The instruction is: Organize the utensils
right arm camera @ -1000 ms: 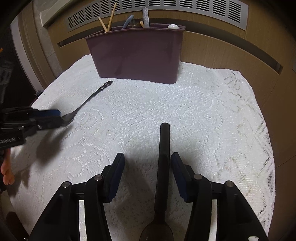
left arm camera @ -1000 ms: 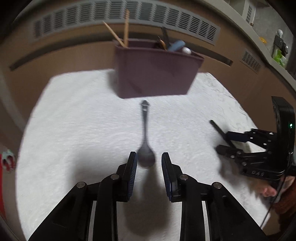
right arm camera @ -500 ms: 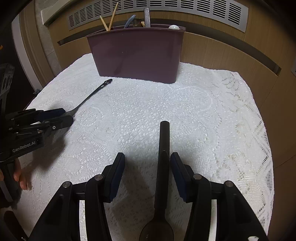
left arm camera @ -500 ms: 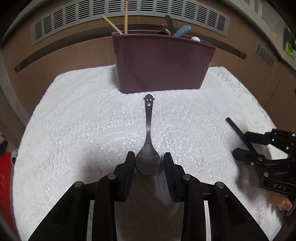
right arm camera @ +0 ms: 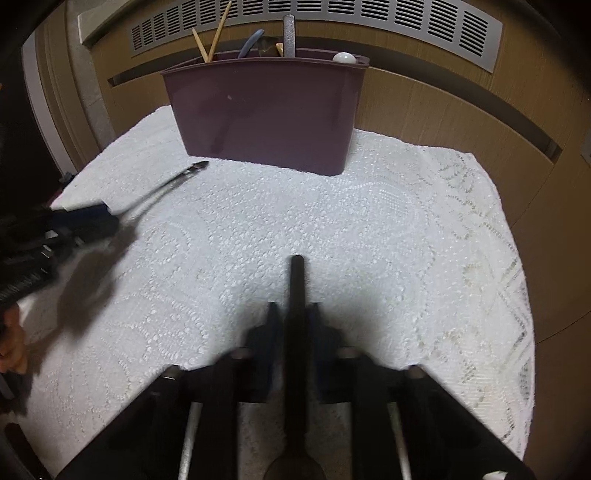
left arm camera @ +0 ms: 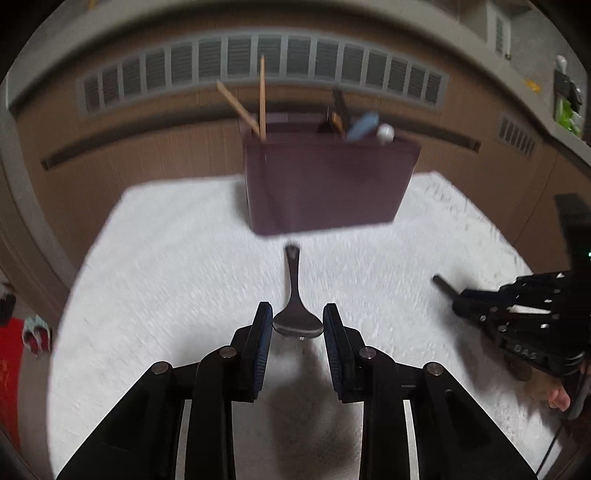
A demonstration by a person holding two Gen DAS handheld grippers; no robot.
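A metal spoon (left arm camera: 293, 284) lies along my left gripper (left arm camera: 297, 314), handle toward the maroon utensil bin (left arm camera: 325, 184). Its bowl sits between the two blue pads and touches both as the jaws are closing. The spoon's handle (right arm camera: 173, 181) looks raised a little off the white lace cloth (right arm camera: 369, 229). My right gripper (right arm camera: 293, 310) is shut on the handle of a black utensil (right arm camera: 296, 280), whose bowl end shows dimly at the bottom edge. The left wrist view shows the right gripper (left arm camera: 465, 299) low on the right with the black handle (left arm camera: 441, 282) sticking out.
The bin (right arm camera: 266, 114) stands at the cloth's far edge against a wood-panelled wall with a vent grille (right arm camera: 369, 18). Chopsticks (left arm camera: 258, 103) and several other utensils stand in it. A person's fingers (right arm camera: 11, 354) show at the left edge. Something red (left arm camera: 11, 354) lies off the cloth.
My right gripper has shut on the black handle that lay between its open fingers. The left gripper has tilted up, with the spoon's bowl now squeezed between its pads.
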